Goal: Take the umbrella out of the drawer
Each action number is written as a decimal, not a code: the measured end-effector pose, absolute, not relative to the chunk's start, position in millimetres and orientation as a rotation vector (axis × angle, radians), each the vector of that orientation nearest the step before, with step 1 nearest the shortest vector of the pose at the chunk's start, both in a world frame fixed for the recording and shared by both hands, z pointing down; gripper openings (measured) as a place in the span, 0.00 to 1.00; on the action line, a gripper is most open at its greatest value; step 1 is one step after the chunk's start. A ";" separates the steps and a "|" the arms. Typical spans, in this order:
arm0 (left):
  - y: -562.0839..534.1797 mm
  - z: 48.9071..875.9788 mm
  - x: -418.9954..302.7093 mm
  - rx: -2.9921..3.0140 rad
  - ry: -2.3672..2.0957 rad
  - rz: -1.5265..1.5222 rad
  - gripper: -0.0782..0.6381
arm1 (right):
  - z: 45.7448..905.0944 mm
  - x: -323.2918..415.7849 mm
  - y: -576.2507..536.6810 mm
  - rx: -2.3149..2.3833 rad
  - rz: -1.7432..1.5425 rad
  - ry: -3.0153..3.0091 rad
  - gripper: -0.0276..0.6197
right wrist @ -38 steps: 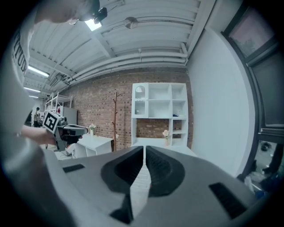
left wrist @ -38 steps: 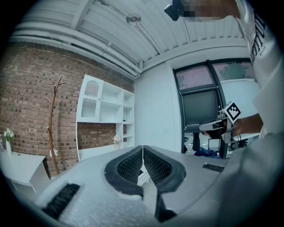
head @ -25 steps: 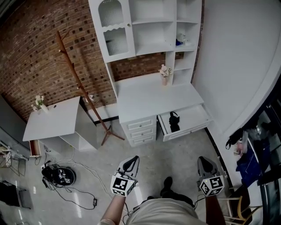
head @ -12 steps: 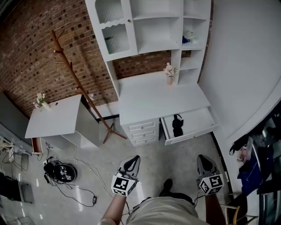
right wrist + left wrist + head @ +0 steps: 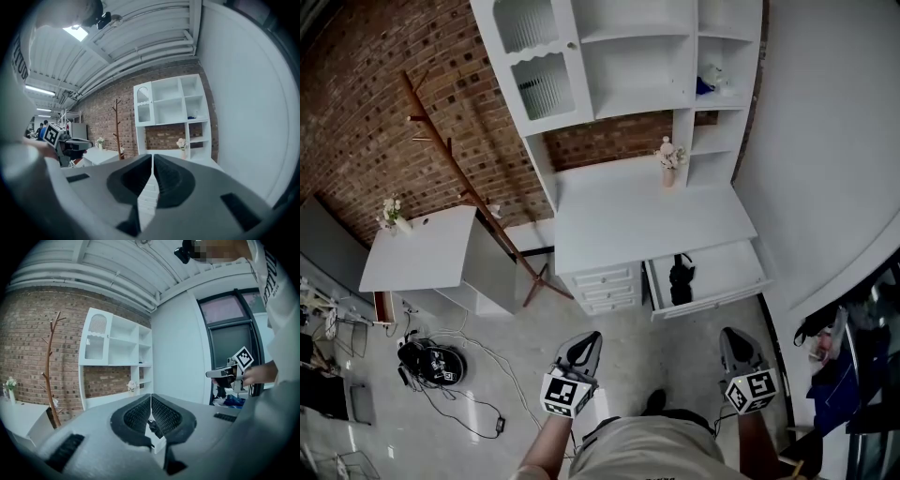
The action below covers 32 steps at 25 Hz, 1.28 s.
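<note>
The black umbrella [image 5: 681, 279] lies in the open drawer [image 5: 727, 269] beneath the table [image 5: 637, 220], with its long axis running front to back, well ahead of both claws. The right claw [image 5: 734, 337] is closed and empty and sits nearer to it than the left claw [image 5: 584, 341], which is likewise closed and empty.

The left tool [image 5: 589, 337] and right tool [image 5: 731, 335] each had a smooth grey shell that narrowed to black pads [image 5: 164, 416] with a fine grid texture. Each carried a white cube [image 5: 565, 395] printed with black square markers. The person wore a pale shirt [image 5: 661, 452] with dark lettering and a dark shoe [image 5: 654, 401].
</note>
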<state>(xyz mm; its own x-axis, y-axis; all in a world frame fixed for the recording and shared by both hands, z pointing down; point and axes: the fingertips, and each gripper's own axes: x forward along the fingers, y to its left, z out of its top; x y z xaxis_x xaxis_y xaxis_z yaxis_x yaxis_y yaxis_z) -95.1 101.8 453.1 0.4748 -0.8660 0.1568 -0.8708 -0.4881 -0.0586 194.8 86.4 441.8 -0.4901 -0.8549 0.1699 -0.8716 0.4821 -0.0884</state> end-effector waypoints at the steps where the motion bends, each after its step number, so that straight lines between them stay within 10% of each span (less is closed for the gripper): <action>1: 96.8 452.3 -91.1 2.673 -1.579 0.258 0.14 | 442.7 198.1 81.0 1.521 0.249 -2.618 0.09; 32: 20.3 457.1 -7.6 2.725 -1.508 0.352 0.14 | 477.9 249.3 15.5 1.476 0.336 -2.594 0.09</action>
<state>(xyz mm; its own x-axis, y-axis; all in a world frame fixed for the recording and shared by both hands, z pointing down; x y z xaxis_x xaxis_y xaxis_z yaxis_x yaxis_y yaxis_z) -7.6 20.3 457.1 0.5120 -0.8356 0.1992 -0.8373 -0.5372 -0.1015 249.3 15.5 477.9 -0.5099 -0.8293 0.2287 -0.8602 0.4945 -0.1246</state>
